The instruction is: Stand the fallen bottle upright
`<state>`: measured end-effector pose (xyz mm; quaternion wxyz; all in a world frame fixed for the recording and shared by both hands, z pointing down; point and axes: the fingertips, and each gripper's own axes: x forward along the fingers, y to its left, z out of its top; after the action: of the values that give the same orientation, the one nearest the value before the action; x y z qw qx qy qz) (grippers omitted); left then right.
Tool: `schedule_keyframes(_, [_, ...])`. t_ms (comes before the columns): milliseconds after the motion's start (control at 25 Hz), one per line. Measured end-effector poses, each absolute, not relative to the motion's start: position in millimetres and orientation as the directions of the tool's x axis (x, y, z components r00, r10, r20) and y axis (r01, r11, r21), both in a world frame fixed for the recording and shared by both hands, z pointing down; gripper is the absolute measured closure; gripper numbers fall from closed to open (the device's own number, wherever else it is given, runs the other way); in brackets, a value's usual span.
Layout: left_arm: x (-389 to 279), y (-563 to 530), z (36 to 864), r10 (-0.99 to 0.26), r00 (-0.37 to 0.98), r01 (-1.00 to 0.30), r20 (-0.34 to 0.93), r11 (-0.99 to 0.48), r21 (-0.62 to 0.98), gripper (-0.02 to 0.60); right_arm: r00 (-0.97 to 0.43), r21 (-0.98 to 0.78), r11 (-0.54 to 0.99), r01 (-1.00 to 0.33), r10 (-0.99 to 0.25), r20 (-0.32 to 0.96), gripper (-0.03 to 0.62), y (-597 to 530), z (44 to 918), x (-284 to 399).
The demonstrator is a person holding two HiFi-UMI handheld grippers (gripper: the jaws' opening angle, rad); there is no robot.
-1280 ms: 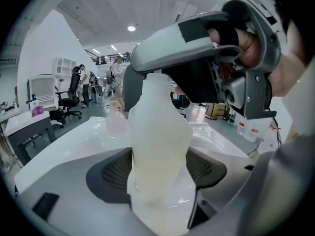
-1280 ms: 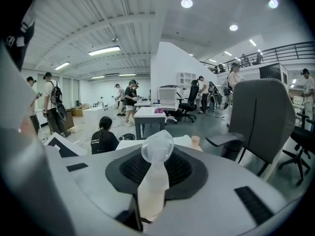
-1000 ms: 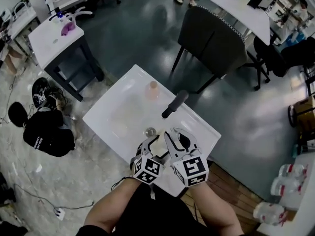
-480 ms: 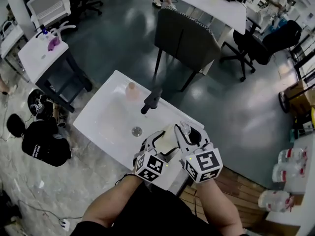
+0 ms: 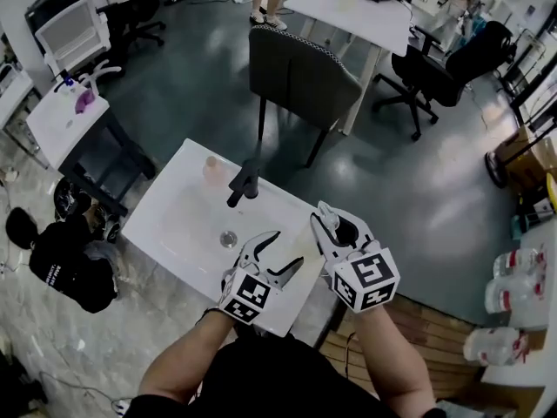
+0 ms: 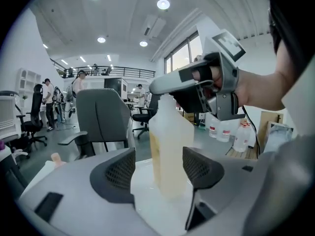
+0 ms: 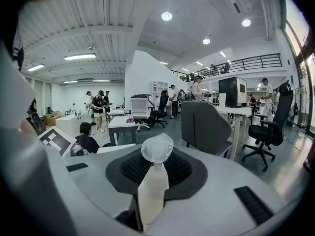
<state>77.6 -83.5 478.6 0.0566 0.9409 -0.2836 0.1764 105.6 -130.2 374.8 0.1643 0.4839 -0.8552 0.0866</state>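
The bottle (image 5: 301, 239), held by its neck in the narrow right gripper (image 5: 331, 225) over the near edge of the sink (image 5: 170, 225), could be knocked loose and dropped if bumped by the wide left gripper (image 5: 280, 251), whose jaws have just been closing round it.

Open workshop: glossy dark grey concrete floor (image 5: 191, 85), grey upholstered chair (image 5: 300, 77), white rectangular table (image 5: 365, 16), black swivel office chair (image 5: 431, 72), round recessed ceiling lights (image 6: 163, 4).

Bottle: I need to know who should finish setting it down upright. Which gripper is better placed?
Right. The right gripper is shut on the neck of the bottle and holds it upright. The left gripper has just been closing a little; its jaws flank the body without pressing.
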Motion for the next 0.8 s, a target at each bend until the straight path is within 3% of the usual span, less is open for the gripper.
schedule_keyframes(360, [62.6,-96.0,501.1,-0.548,0.727,-0.616,0.414,-0.787,0.038,0.350,-0.443,0.036,0.490,-0.871,-0.815,0.374,0.503,-146.8,377.7,142.3])
schedule_keyframes(800, [45.4,-102.7,508.2,-0.591,0.677,-0.687,0.438,-0.722,0.088,0.394,-0.453,0.012,0.476,-0.879,-0.842,0.292,0.500,-149.0,381.2,147.6])
